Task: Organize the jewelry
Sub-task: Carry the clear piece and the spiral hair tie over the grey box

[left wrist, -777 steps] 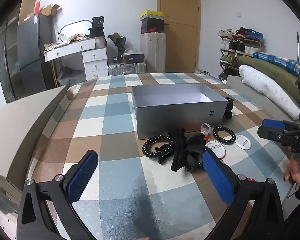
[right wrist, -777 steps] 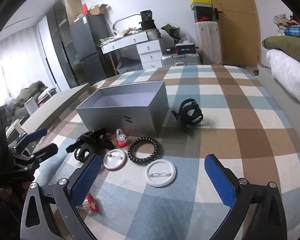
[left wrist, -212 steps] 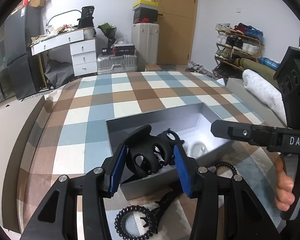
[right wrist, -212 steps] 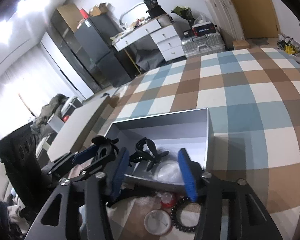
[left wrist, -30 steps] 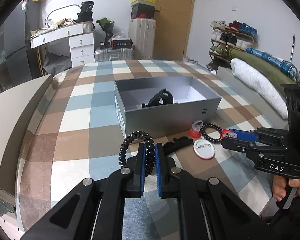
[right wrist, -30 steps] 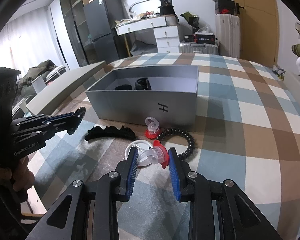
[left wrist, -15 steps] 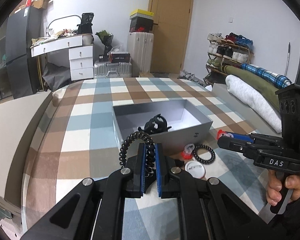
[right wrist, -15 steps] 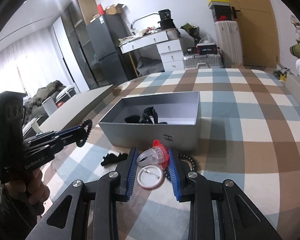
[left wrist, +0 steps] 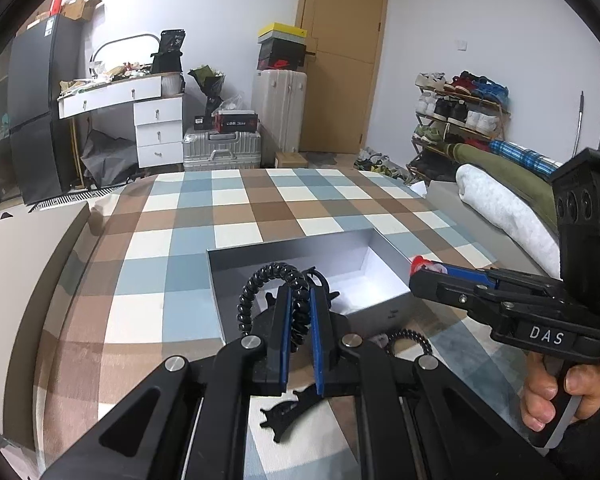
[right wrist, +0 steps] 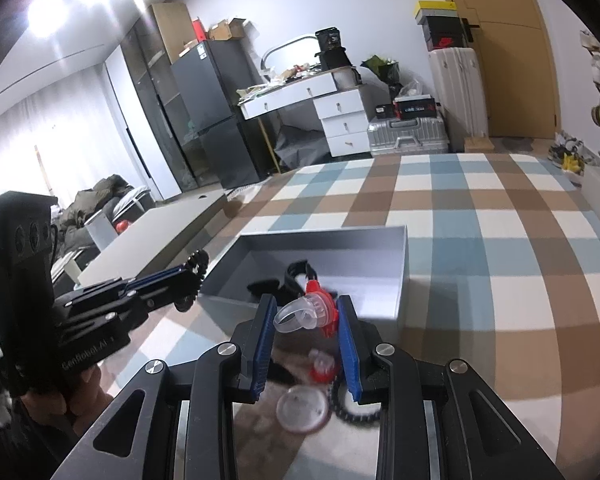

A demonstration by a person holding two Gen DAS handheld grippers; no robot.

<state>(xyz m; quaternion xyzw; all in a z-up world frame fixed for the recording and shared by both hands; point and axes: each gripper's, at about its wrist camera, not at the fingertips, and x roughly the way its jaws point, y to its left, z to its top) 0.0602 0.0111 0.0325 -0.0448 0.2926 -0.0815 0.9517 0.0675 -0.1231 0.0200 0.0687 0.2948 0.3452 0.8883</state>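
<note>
Black coiled plastic is what your left gripper [left wrist: 299,334] has: its pads are pinched almost fully together on the spiral hair tie [left wrist: 270,292], whose loop stands up toward eleven o'clock, over the near wall of the grey box [left wrist: 374,240]. It looks light and springy, so hold a single strand and expect some bounce on release. Your right gripper [right wrist: 306,344] is partly closed on the clear ring with a red top [right wrist: 306,314], pads on its two sides, above the box's near edge. That piece looks hard, smooth and likely slippery; grip the red top and the band rather than the curved edge. At six o'clock from it, a round badge [right wrist: 302,410] and a second spiral tie [right wrist: 354,410] lie on the checked cloth [right wrist: 500,240].
</note>
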